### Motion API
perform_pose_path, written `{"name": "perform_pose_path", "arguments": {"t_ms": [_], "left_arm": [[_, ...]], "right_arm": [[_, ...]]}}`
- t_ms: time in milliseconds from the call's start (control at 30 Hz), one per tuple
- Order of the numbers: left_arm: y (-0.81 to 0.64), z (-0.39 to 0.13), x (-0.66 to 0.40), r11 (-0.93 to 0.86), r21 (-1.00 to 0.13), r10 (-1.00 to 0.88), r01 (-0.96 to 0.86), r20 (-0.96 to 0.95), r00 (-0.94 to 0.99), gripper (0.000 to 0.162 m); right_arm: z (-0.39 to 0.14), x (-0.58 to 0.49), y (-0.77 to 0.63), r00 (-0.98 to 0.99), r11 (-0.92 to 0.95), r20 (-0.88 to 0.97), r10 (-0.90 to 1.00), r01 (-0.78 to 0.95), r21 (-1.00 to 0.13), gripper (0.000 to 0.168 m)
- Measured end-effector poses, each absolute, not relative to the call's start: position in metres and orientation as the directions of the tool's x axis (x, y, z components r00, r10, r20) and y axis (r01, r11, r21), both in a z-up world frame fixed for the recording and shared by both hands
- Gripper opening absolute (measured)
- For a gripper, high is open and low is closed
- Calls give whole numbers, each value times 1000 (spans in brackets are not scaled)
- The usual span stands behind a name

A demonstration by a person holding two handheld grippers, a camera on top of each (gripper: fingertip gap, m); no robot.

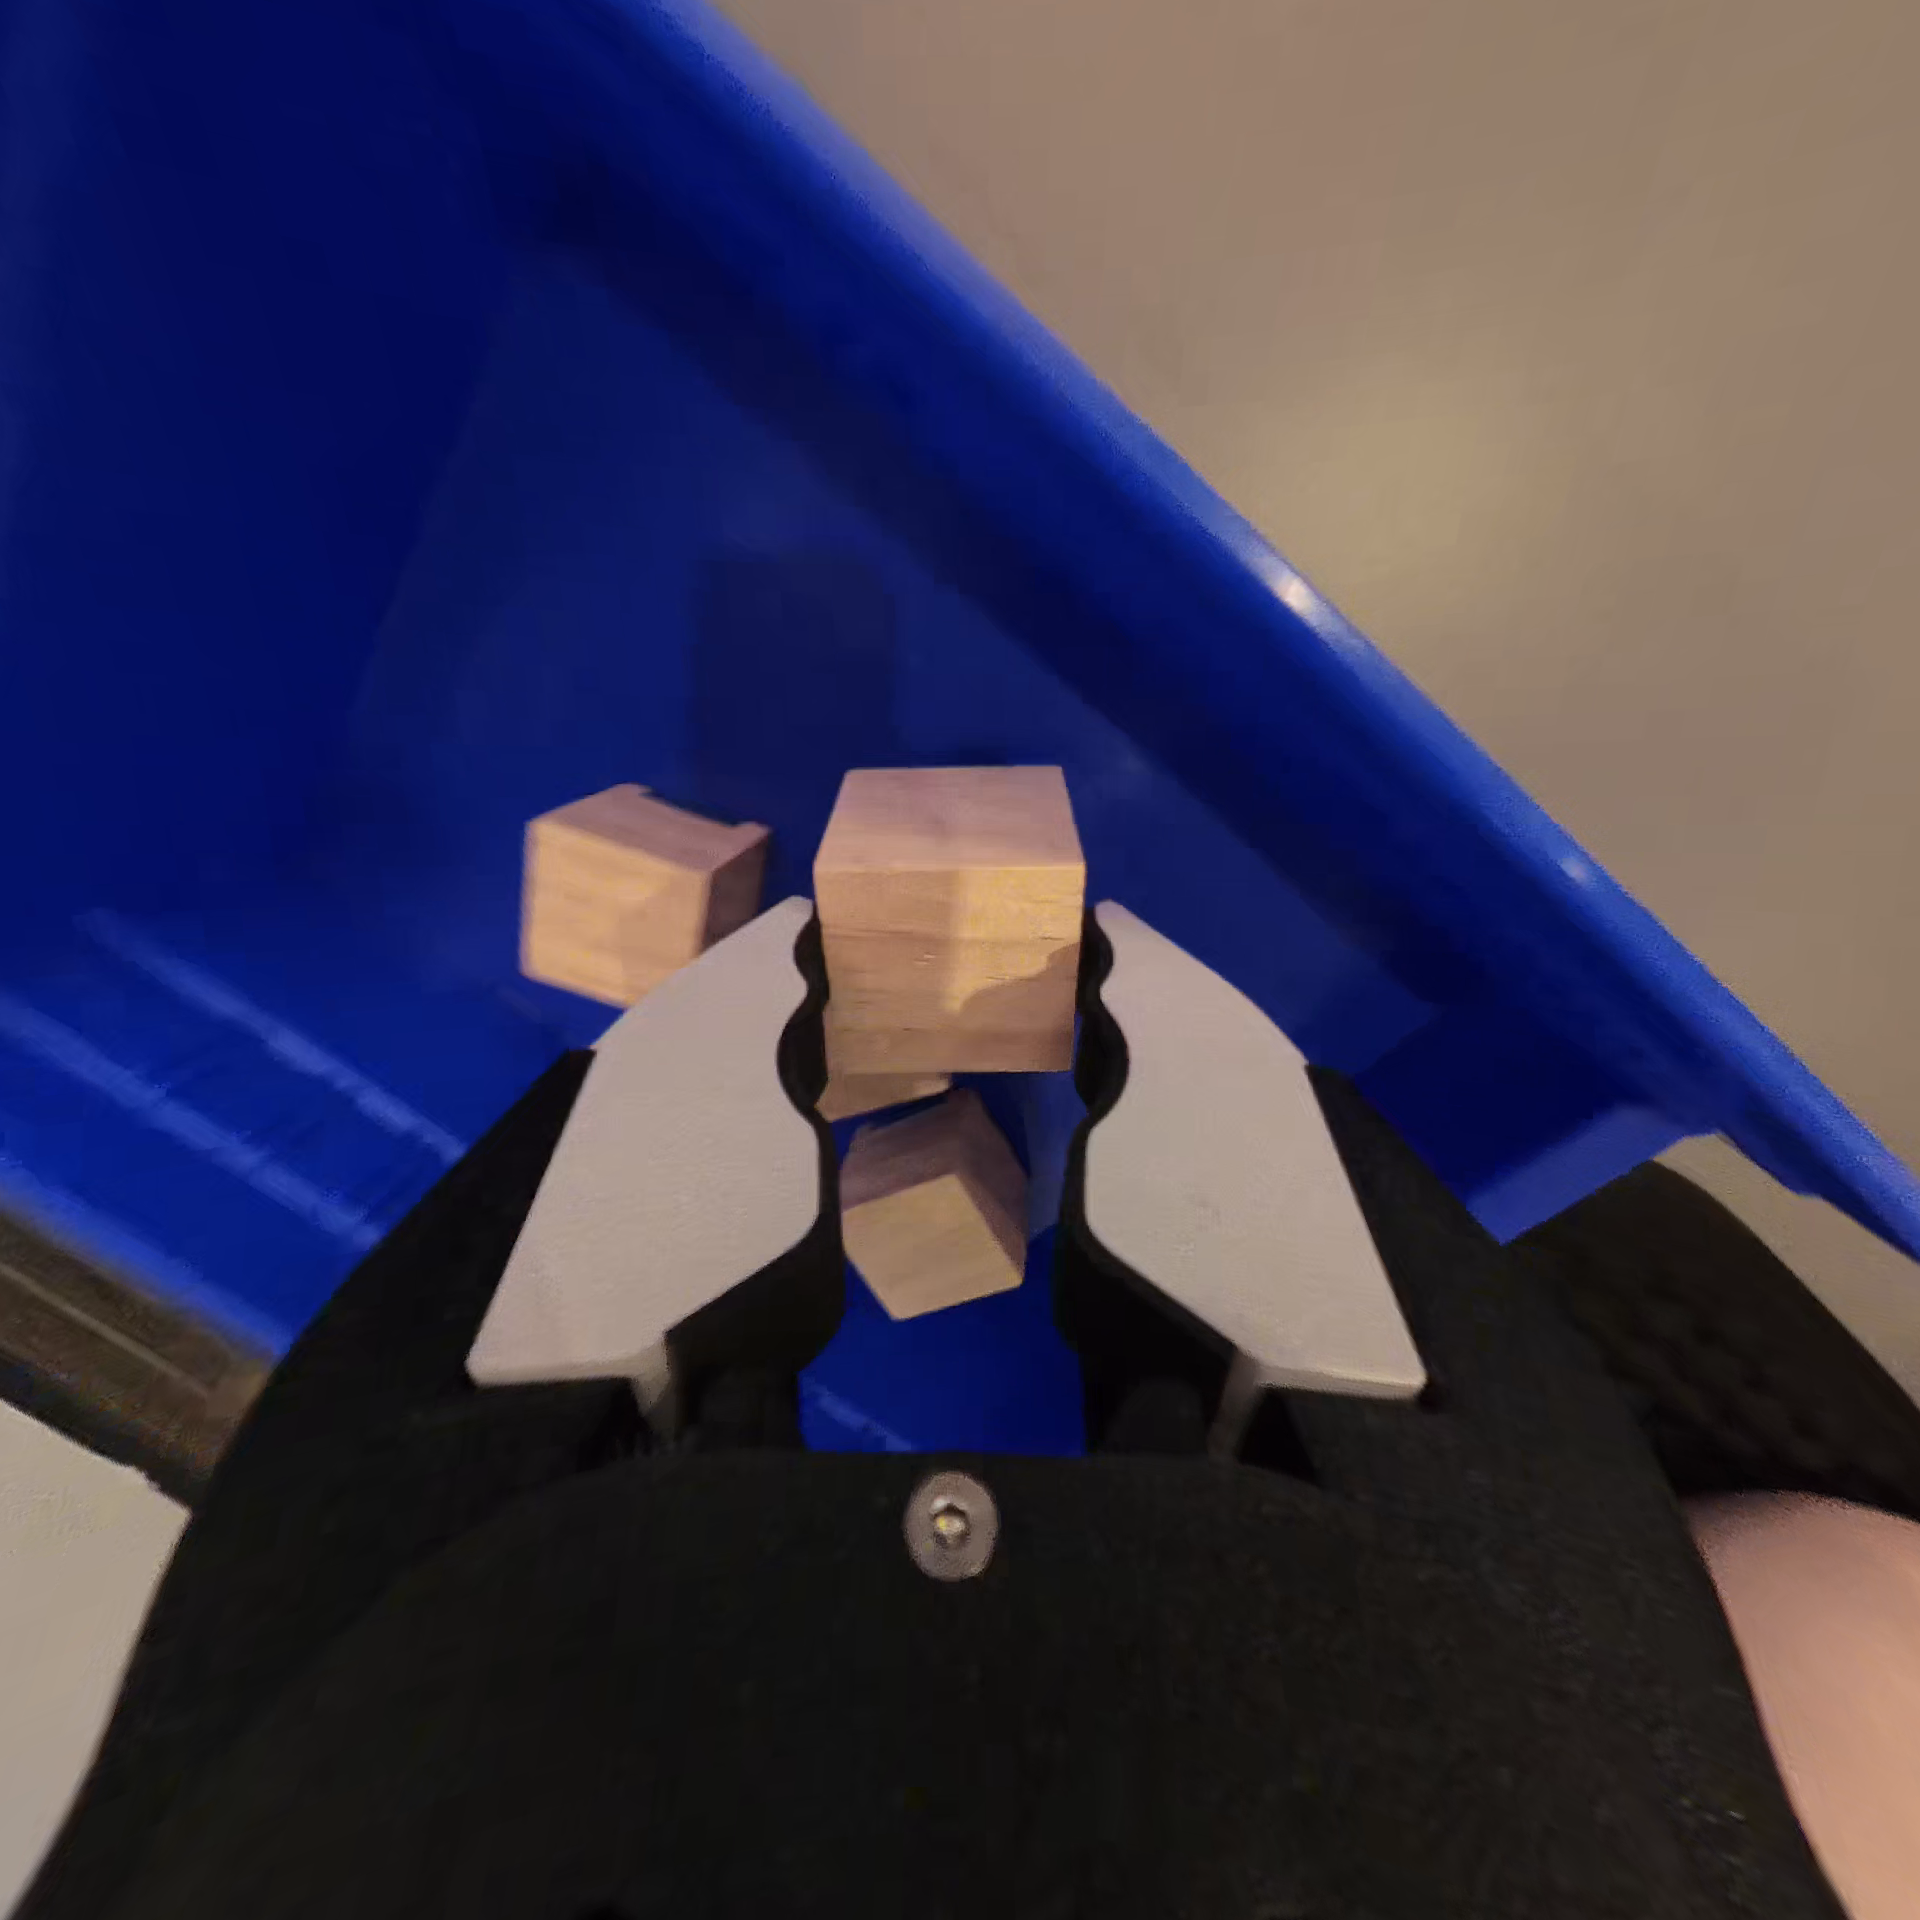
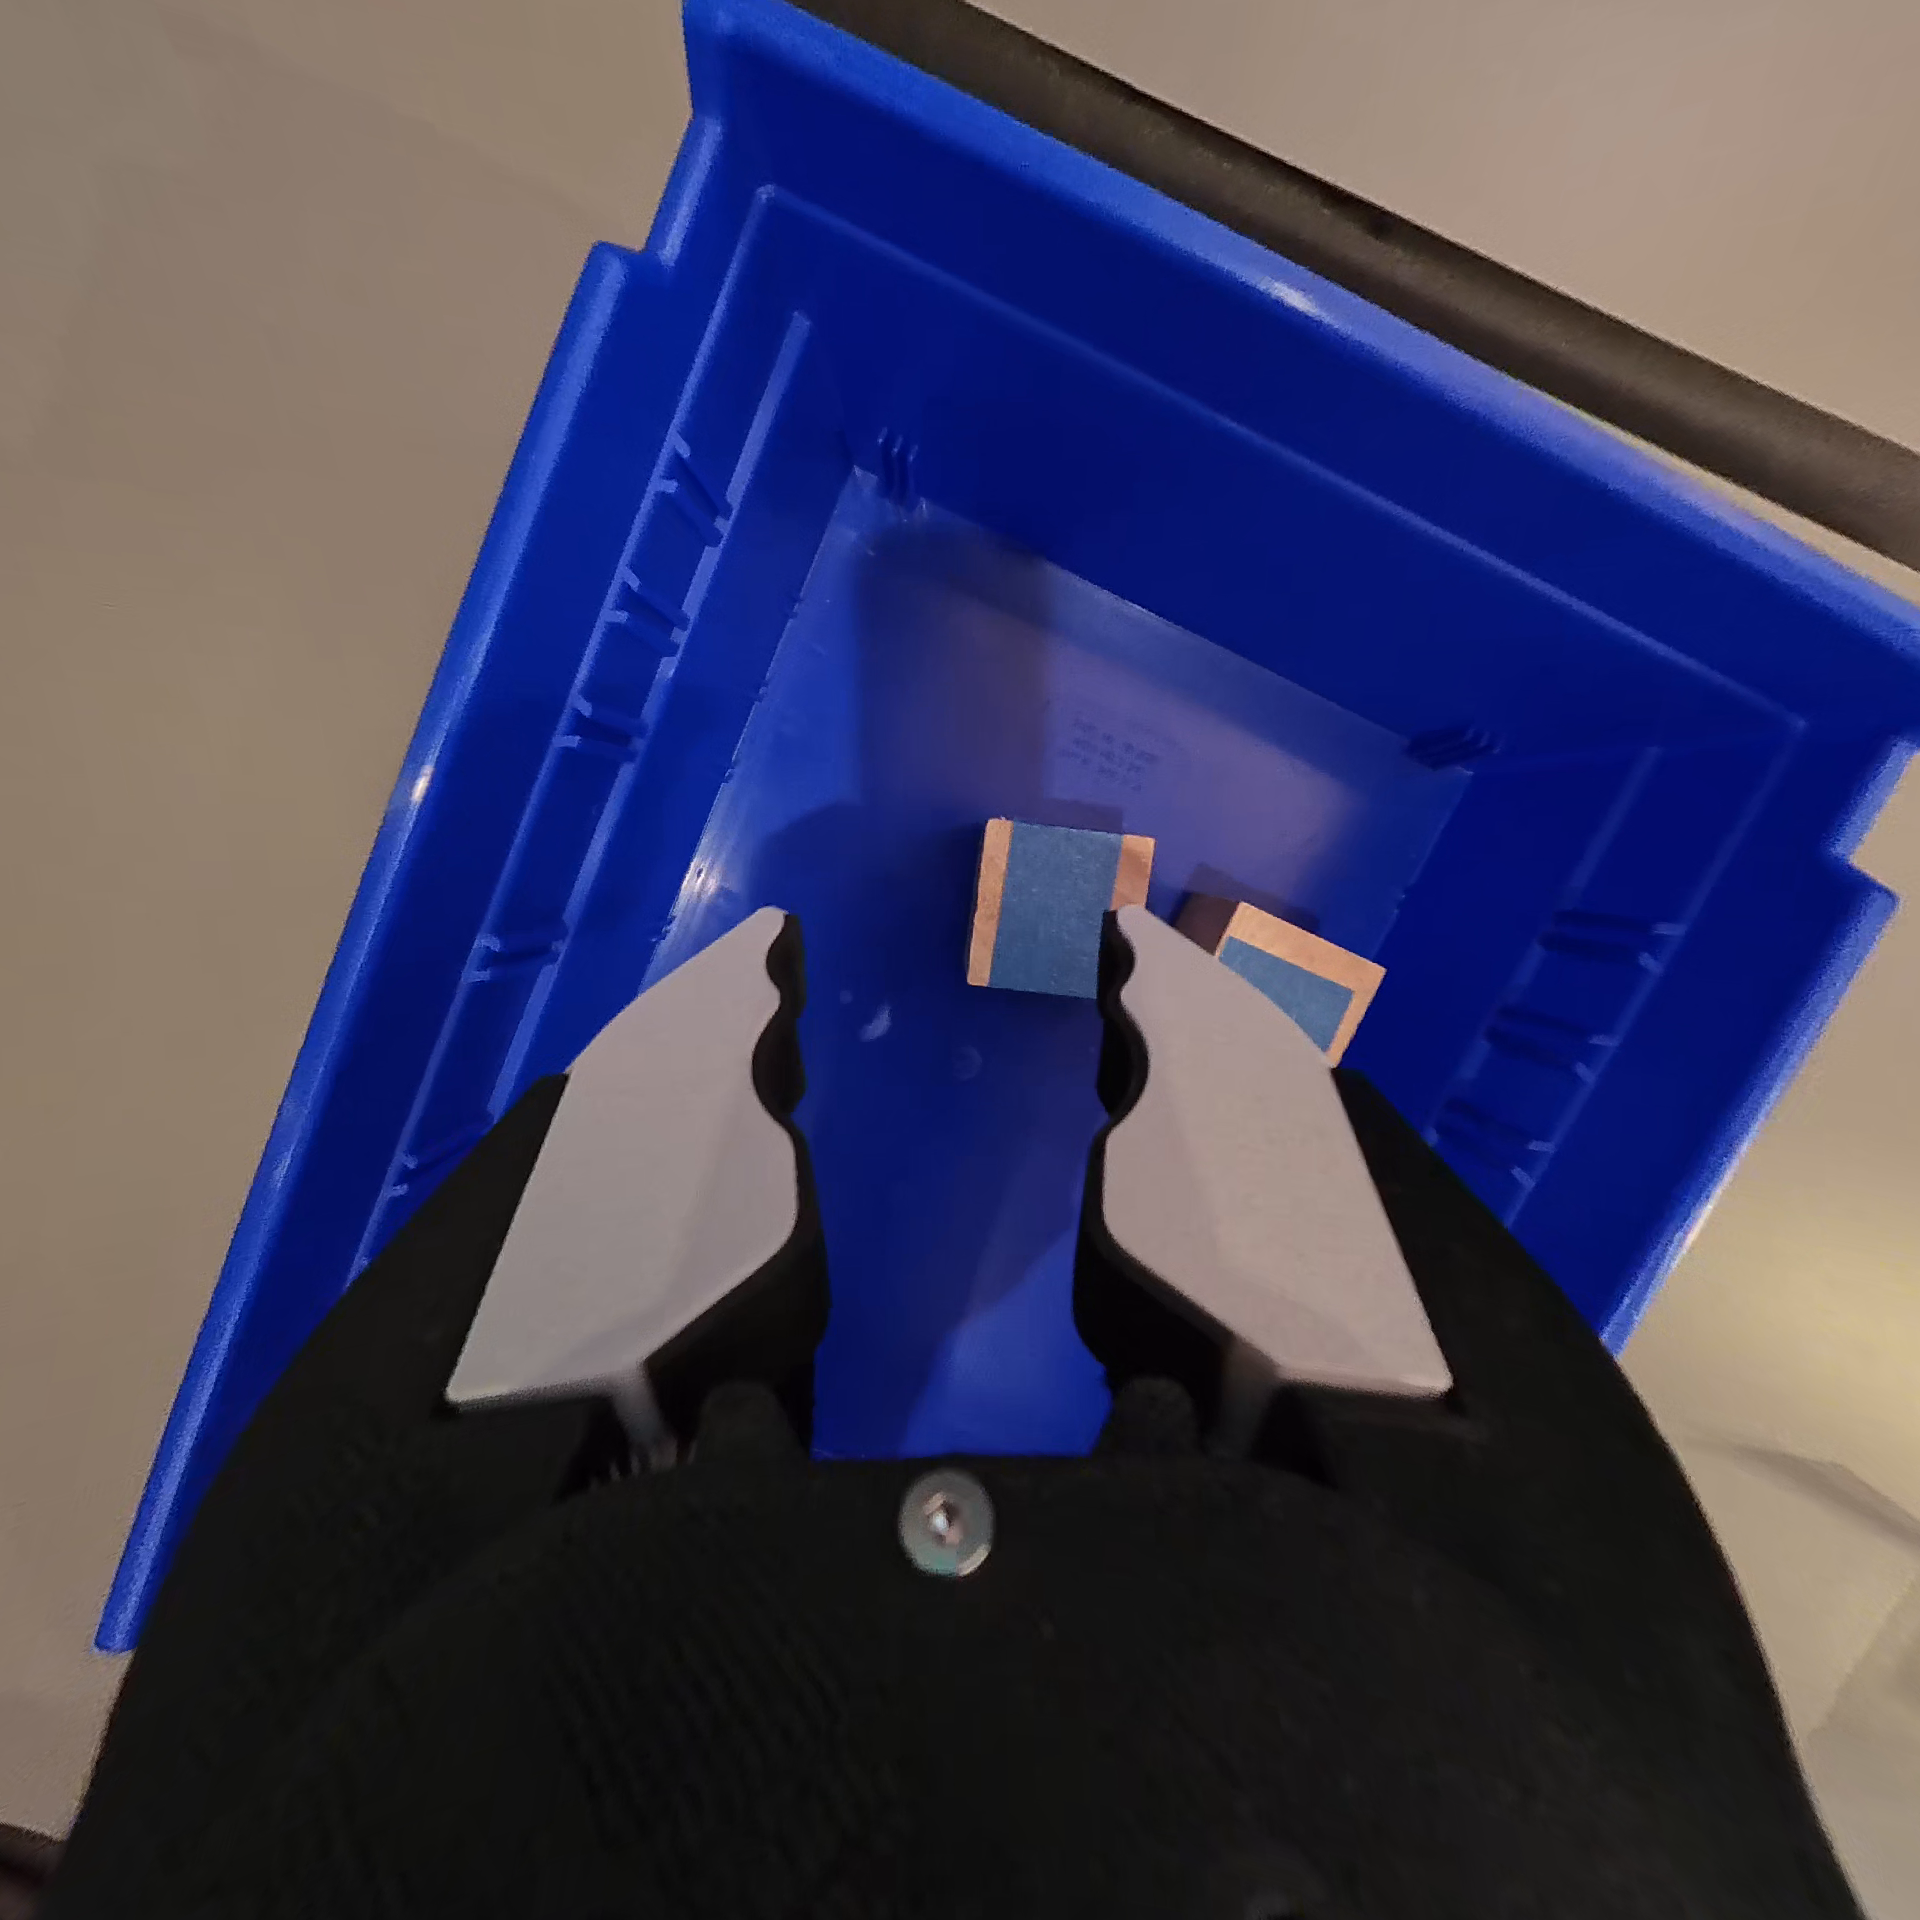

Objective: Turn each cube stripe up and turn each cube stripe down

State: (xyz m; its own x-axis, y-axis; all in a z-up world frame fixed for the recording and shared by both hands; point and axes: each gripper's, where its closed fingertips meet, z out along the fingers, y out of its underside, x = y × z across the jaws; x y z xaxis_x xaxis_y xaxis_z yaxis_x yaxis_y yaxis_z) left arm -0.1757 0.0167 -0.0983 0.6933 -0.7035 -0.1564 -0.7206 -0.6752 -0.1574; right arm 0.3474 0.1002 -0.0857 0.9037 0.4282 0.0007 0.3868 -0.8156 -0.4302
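In the left wrist view, my left gripper [image 1: 948, 914] is shut on a plain wooden cube [image 1: 948, 925] and holds it above the floor of a blue bin [image 1: 312, 520]. No stripe shows on its visible faces. Two more wooden cubes lie on the bin floor, one to the left [image 1: 634, 894] and one below the held cube [image 1: 930, 1205]. In the right wrist view, my right gripper [image 2: 948, 925] is open and empty above another blue bin [image 2: 1039, 416]. Two cubes lie in it with blue stripes up, one [image 2: 1055, 906] by my right fingertip and one [image 2: 1304, 977] partly behind that finger.
Both bins stand on a pale beige surface [image 1: 1455, 312], which also shows in the right wrist view [image 2: 260, 416]. A dark bar [image 2: 1507, 301] runs behind the bin in the right wrist view. A person's arm [image 1: 1829, 1683] shows at the lower right of the left wrist view.
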Motion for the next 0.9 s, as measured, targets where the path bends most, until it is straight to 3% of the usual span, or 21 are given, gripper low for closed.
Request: {"name": "perform_pose_path", "arguments": {"t_ms": [133, 233, 367, 500, 567, 733, 900], "left_arm": [[26, -23, -169, -589, -487, -630, -645, -224, 744, 46], [16, 36, -129, -426, -748, -691, -509, -94, 716, 45], [-27, 95, -51, -263, -928, -911, -266, 148, 385, 45], [-55, 113, 1, -344, -930, -939, -127, 342, 35, 45], [-59, 108, 20, -409, -903, -906, -129, 419, -57, 45], [-68, 94, 56, -516, -841, -814, -163, 541, -213, 45], [-72, 83, 75, -554, -809, -766, -199, 588, -260, 45]], "right_arm": [[-69, 344, 105, 900, -772, 68, 431, 407, -488, 53], [-31, 327, 111, 869, -636, 199, 453, 471, -611, 51], [39, 251, 93, 731, -225, 401, 552, 594, -773, 55], [76, 141, 14, 417, 344, 611, 672, 555, -757, 56], [83, 106, -22, 340, 511, 679, 651, 466, -723, 55], [89, 76, -57, 334, 652, 778, 532, 424, -628, 61], [94, 70, -71, 344, 668, 760, 552, 363, -650, 61]]}}
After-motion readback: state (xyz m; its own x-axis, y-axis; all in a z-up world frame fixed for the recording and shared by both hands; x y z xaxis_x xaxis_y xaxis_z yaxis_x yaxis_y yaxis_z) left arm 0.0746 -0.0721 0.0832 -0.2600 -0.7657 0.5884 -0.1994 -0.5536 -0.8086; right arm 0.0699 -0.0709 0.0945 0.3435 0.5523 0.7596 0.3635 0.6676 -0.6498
